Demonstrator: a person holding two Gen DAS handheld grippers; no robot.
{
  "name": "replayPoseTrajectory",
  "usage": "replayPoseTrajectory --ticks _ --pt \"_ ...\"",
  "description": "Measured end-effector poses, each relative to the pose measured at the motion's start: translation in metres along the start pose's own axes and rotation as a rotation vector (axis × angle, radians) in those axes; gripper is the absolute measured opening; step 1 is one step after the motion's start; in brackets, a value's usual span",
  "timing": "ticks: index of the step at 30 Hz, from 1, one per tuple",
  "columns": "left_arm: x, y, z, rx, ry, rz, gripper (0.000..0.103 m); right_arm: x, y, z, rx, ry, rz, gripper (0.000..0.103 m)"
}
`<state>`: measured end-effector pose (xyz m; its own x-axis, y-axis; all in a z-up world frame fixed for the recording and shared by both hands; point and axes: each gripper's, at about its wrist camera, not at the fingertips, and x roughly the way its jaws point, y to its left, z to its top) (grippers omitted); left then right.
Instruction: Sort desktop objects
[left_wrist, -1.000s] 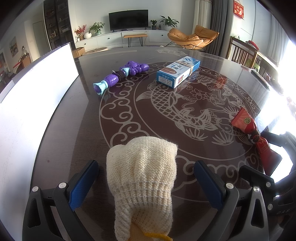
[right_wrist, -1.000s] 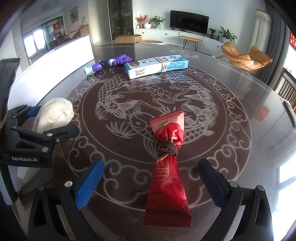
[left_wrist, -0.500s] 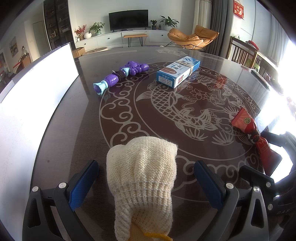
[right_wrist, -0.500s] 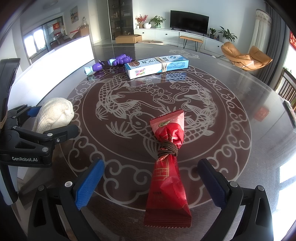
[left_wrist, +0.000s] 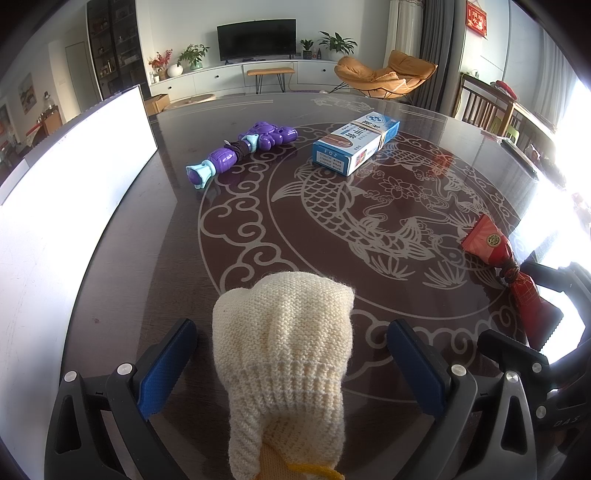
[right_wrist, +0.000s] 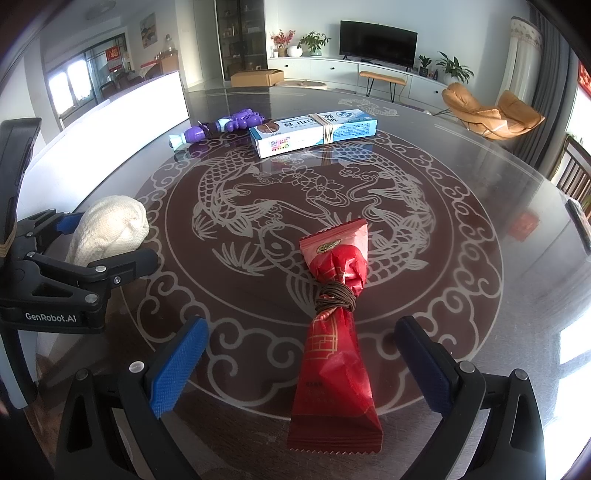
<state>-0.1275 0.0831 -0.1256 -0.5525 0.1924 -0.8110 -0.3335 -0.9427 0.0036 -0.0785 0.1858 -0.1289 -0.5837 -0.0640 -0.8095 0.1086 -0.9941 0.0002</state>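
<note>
The left gripper (left_wrist: 291, 363) is spread wide around a cream knitted glove (left_wrist: 282, 339) at lower centre, pads clear of it. The right gripper (right_wrist: 301, 363) is likewise spread around a red snack packet (right_wrist: 334, 354) tied with brown cord. "GenRobot.AI" shows at the left edge. Upper centre lie a blue-white box (right_wrist: 314, 131), its print probably Chinese, and a purple toy (right_wrist: 221, 127).

Round dark table (right_wrist: 517, 295) with pale fish and cloud inlay. Lying on it: purple toy (left_wrist: 240, 151) and blue-white box (left_wrist: 356, 142) at upper centre; red packet (right_wrist: 336, 332) and cream knitted piece (left_wrist: 284, 350) at lower frame.
</note>
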Motion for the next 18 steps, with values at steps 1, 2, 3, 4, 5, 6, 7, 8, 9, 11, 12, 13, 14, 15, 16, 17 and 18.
replayPoseTrajectory --ticks 1,2,3,4,5,6,7,8,9,11,12,13,14,15,16,17,18 --pt "0.0 -0.0002 0.0002 0.0 0.0 0.0 0.103 -0.0001 0.0001 -0.0001 0.001 -0.001 0.002 0.101" --pt "0.0 -0.0002 0.0002 0.0 0.0 0.0 0.103 0.0 -0.0003 -0.0001 0.002 -0.001 0.004 0.101" --pt "-0.0001 -0.0002 0.0002 0.0 0.0 0.0 0.103 0.0 -0.0001 -0.0003 0.005 -0.003 0.007 0.101" --pt "-0.0001 -0.0003 0.0002 0.0 0.0 0.0 0.103 -0.0001 0.0 -0.0001 0.005 -0.004 0.008 0.101" --pt "-0.0001 -0.0002 0.0002 0.0 0.0 0.0 0.103 0.0002 0.0002 0.0001 0.006 -0.004 0.009 0.101" --pt "-0.0001 -0.0003 0.0002 0.0 0.0 0.0 0.103 0.0005 -0.0004 0.0006 0.006 -0.004 0.009 0.101" --pt "-0.0001 -0.0004 0.0002 0.0 0.0 0.0 0.103 0.0007 0.0001 0.0006 0.005 -0.003 0.008 0.101" --pt "-0.0001 -0.0003 0.0001 -0.001 0.0 0.0 0.103 0.0008 0.0004 0.0006 0.003 -0.002 0.006 0.101" --pt "-0.0001 -0.0005 0.0001 0.001 0.002 0.0 0.103 0.0005 0.0 0.0006 0.003 -0.002 0.006 0.101" --pt "-0.0019 -0.002 -0.0001 0.039 0.062 -0.026 0.103 0.0 -0.0005 0.0005 0.003 -0.003 0.008 0.101" --pt "-0.0024 -0.0021 0.0001 0.059 0.094 -0.041 0.103 -0.0004 -0.0006 0.0004 0.005 -0.003 0.01 0.101" --pt "-0.0024 -0.0021 0.001 0.06 0.115 -0.039 0.103 -0.0006 -0.0009 0.0004 0.008 -0.005 0.013 0.101" --pt "-0.0021 -0.0009 0.0019 0.059 0.137 -0.039 0.103 -0.0007 -0.0012 0.0003 0.01 -0.006 0.016 0.101" --pt "-0.0015 -0.0004 0.0034 0.064 0.157 -0.039 0.103 -0.001 -0.0017 0.0 0.011 -0.006 0.018 0.102" --pt "-0.0002 -0.0002 0.0053 0.073 0.173 -0.042 0.103 -0.0011 -0.0021 -0.0001 0.014 -0.008 0.024 0.102" --pt "0.0014 -0.0004 0.0074 0.085 0.185 -0.049 0.103 -0.0012 -0.0032 0.0 0.017 -0.009 0.029 0.102" --pt "0.0014 -0.0013 0.0076 0.096 0.182 -0.058 0.103 -0.0017 -0.0044 0.0 0.023 -0.012 0.037 0.102"
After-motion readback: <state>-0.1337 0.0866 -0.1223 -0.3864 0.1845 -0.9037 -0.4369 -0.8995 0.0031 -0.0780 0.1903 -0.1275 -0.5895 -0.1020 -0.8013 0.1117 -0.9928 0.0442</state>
